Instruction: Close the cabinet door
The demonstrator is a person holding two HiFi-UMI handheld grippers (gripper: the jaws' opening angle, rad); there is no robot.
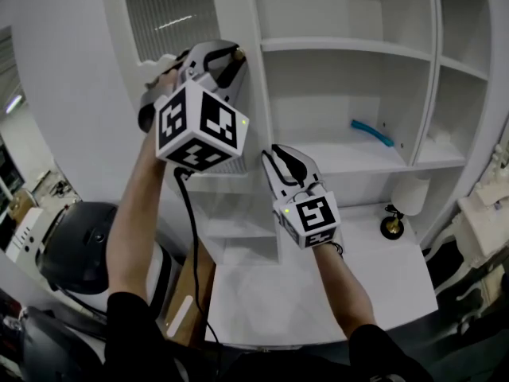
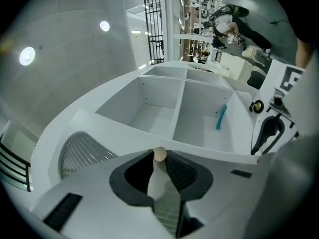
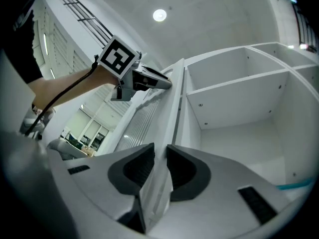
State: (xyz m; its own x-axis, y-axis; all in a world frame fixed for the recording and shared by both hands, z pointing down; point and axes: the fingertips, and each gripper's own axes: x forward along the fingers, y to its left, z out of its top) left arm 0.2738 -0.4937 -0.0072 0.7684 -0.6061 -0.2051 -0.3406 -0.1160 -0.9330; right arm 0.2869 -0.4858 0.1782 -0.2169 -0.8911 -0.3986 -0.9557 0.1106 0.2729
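A tall white cabinet with open shelves [image 1: 342, 49] fills the head view from 12 to 3 o'clock. Its white cabinet door with a ribbed panel [image 1: 171, 10] stands ajar at 11 o'clock, its free edge running down toward the middle. The left gripper [image 2: 159, 158] is raised at 11 o'clock in the head view and clenched on that edge near its top. The right gripper [image 3: 160, 151], just below centre in the head view, grasps the same edge lower down, pads pressed on both faces. A teal curved strip [image 1: 372, 133] lies on a shelf at 2 o'clock. A small dark, brass-based object [image 1: 390, 225] stands on the white counter at 4 o'clock. A small pale round knob [image 2: 159, 154] sits on the door edge, at the left gripper's fingertips.
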